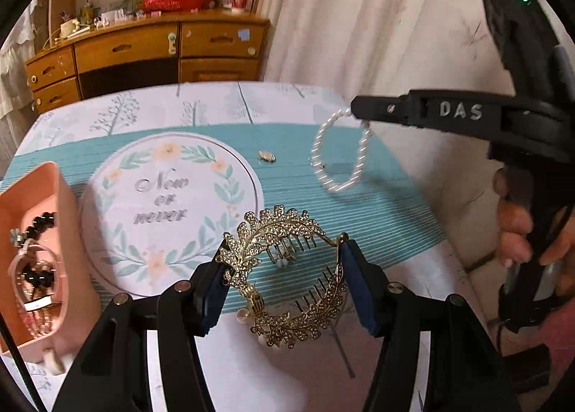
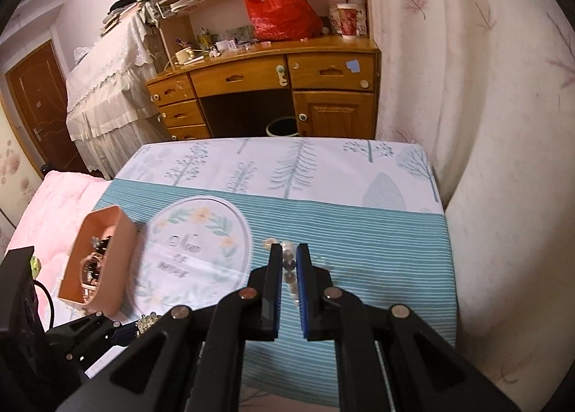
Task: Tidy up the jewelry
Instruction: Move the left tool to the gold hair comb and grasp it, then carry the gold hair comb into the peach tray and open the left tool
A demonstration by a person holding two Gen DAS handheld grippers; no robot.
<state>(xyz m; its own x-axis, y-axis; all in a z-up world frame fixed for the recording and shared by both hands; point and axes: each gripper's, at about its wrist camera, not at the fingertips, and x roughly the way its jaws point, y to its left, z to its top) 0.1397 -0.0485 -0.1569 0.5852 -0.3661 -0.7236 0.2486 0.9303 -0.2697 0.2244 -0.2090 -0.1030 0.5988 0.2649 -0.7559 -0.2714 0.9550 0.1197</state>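
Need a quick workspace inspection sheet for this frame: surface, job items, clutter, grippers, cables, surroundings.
Surface: patterned teal-striped tablecloth.
Job's things: gold rhinestone hair comb; pearl bracelet; small gold piece lying on the cloth; pink tray holding jewelry.
Clutter: nothing seen on the cloth.
Grippers: left gripper clamps the comb; right gripper shut on the bracelet, which dangles.
Cables: black cable at the left edge.
Surroundings: wooden desk, red bag, curtain.
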